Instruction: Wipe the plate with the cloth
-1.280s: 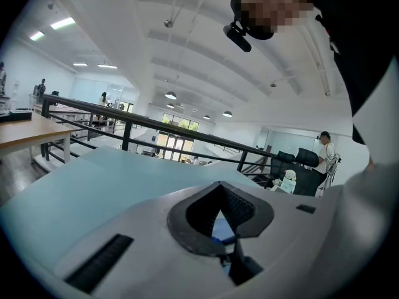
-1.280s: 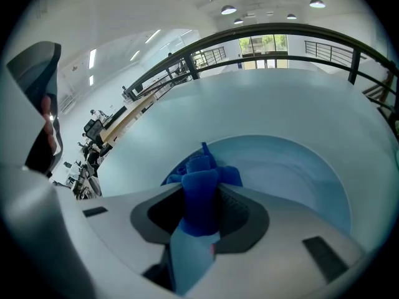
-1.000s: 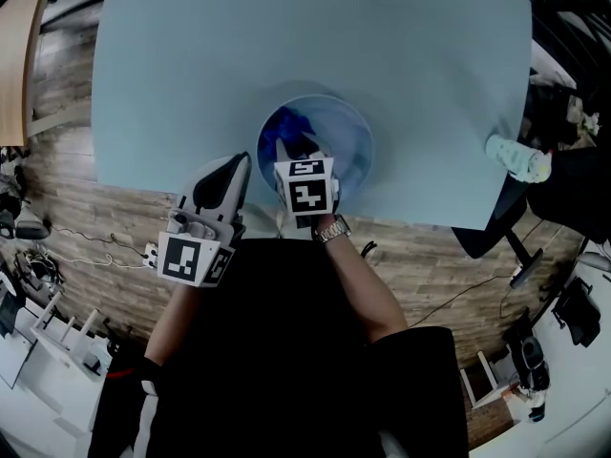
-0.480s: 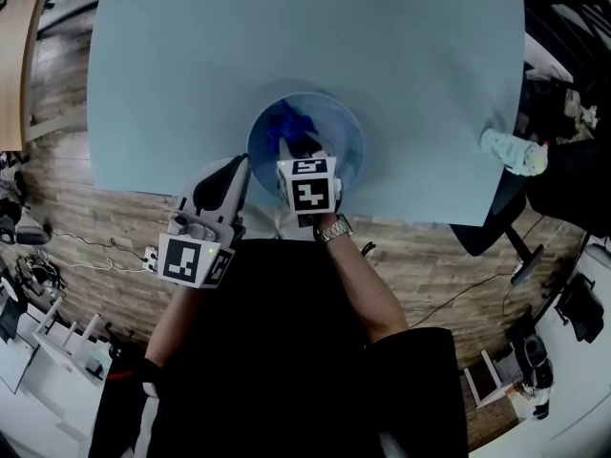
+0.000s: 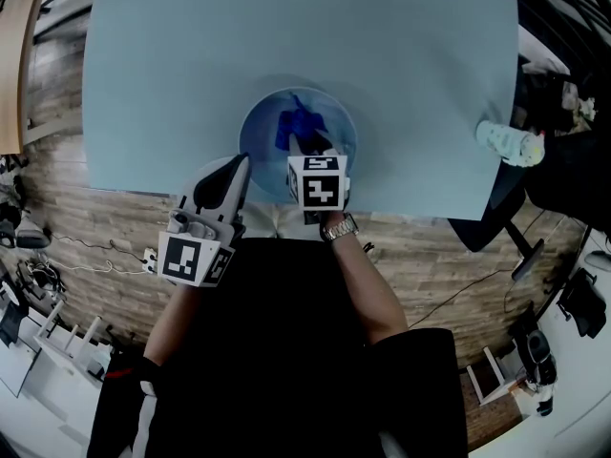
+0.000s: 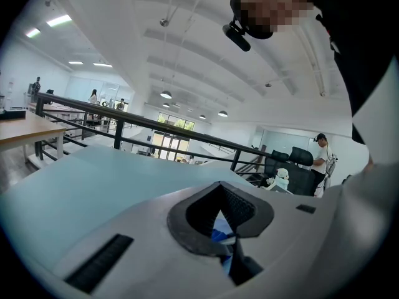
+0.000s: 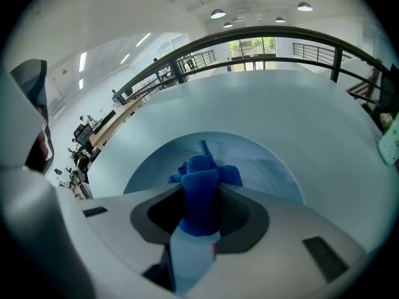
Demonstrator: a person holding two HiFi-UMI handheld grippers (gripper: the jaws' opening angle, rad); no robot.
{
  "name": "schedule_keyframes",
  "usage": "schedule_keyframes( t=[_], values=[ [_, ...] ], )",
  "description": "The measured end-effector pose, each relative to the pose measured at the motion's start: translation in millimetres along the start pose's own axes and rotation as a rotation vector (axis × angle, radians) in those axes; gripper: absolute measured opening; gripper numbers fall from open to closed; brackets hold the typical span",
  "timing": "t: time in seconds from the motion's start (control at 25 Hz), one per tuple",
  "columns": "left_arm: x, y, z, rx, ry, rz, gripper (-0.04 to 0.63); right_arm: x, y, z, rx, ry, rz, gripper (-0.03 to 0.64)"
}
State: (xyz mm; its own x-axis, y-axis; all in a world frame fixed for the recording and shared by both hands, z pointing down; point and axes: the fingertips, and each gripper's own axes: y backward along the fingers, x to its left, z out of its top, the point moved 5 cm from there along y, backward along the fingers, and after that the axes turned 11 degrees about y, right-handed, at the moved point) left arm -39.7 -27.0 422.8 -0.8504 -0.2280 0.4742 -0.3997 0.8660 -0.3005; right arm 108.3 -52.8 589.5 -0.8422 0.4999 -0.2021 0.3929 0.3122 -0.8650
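Observation:
A round blue plate (image 5: pixel 256 151) sits on the light blue table (image 5: pixel 286 36) near its front edge. A dark blue cloth (image 5: pixel 301 125) lies bunched on the plate, pinched by my right gripper (image 5: pixel 309 147), which is shut on it. In the right gripper view the cloth (image 7: pixel 201 189) stands between the jaws over the plate (image 7: pixel 268 164). My left gripper (image 5: pixel 239 165) hovers at the table's front edge, just left of the plate, jaws shut with nothing in them. In the left gripper view, a bit of blue shows through the gap of the left gripper (image 6: pixel 219 198).
A white bottle-like object (image 5: pixel 511 143) lies at the table's right edge. Wooden floor, cables and a chair base (image 5: pixel 520 256) surround the table. A wooden desk (image 5: pixel 17 55) stands at the far left.
My right gripper has slid a little to the right over the plate with the cloth in it. The left gripper has stayed where it was.

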Motion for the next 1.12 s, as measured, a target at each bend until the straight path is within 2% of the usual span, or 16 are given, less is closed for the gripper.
schedule_keyframes(
  t=[0.52,1.12],
  values=[
    [-13.7,1.6,-5.0,-0.008,0.002,-0.021,0.002,-37.0,17.9,-16.5,0.002,-0.066,-0.089,0.118],
    [-12.3,10.2,-7.4,-0.008,-0.010,-0.020,0.002,-37.6,34.4,-21.8,-0.007,-0.083,-0.139,0.118]
  ],
)
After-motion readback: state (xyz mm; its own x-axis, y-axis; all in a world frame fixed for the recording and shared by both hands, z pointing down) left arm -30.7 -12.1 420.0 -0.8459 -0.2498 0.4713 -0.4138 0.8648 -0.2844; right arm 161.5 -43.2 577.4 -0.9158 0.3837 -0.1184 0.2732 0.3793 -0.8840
